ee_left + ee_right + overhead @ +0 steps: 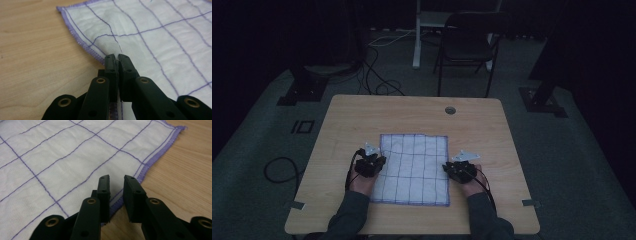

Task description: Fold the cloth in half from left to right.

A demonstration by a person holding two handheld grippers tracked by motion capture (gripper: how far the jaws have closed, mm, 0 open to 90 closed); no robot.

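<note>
- The cloth (414,169) lies flat on the worktop (352,120).
- Left gripper (116,58): fingers pinched tight on the cloth's left hem.
- Right gripper (117,182): fingers partly apart over the right hem, gripping nothing.

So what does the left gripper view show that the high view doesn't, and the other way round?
The left gripper view alone shows the left gripper with its black jaws pinched shut on the purple-stitched hem of the white, purple-checked cloth, which puckers there. The high view alone shows the whole light wooden table, a black folding chair behind it, floor cables, both sleeved forearms and the right gripper. Both show the cloth lying on the table.
</note>
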